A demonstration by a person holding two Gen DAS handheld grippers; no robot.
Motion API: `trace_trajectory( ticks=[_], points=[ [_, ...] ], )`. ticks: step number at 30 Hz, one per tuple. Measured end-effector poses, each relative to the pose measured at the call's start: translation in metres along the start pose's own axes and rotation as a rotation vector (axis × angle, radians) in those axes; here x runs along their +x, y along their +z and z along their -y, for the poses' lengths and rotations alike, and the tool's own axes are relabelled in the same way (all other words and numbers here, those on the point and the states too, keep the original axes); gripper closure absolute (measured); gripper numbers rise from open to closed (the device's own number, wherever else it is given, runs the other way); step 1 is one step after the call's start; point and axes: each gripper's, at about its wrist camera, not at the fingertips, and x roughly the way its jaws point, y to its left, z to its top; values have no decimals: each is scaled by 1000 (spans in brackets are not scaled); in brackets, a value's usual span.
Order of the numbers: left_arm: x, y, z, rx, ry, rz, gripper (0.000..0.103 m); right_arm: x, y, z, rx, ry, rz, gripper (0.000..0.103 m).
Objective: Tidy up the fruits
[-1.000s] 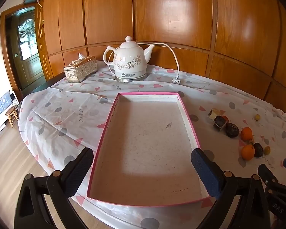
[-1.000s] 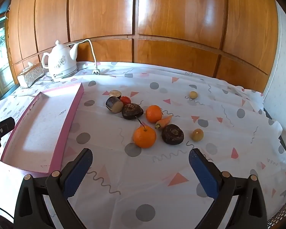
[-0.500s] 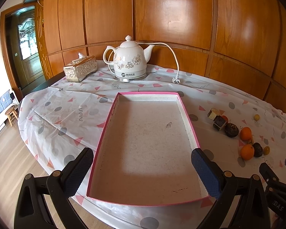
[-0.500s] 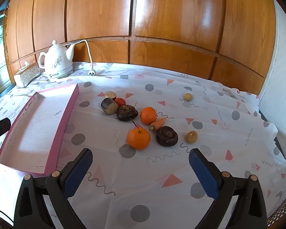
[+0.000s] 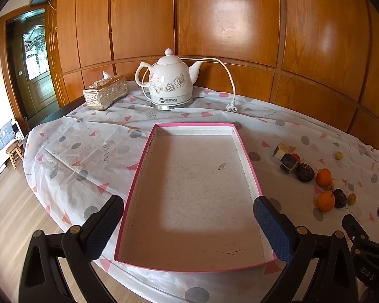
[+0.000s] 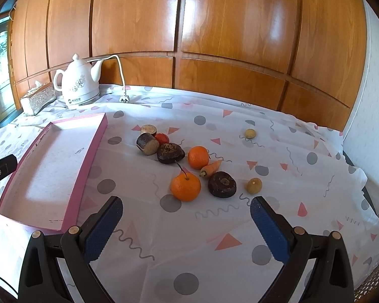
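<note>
Both claws wide, holding nothing.
Left claw (image 5: 188,213) hovers over the pink tray (image 5: 247,165); right claw (image 6: 184,214) faces the stemmed orange (image 6: 185,186) mid-desk.

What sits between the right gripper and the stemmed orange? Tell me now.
Nothing but bare patterned tablecloth. In the right wrist view the open right gripper faces the stemmed orange with only cloth in between.

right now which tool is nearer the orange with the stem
Right. The right tool is open just in front of the stemmed orange. The left tool hangs over the pink tray, well to the orange's left.
</note>
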Motion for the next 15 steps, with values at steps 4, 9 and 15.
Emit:
trace_trajectory(
  ticks=[4, 9, 15],
  points=[
    [0, 0, 1, 2, -2, 0, 0, 0, 0, 0, -1, 0, 1, 0],
    [0, 0, 3, 6, -3, -5, 0, 1, 0, 1, 4, -3, -1, 0],
    [0, 0, 4, 9, -5, -5, 0, 5, -2, 7, 19, -6, -13, 0]
  ],
)
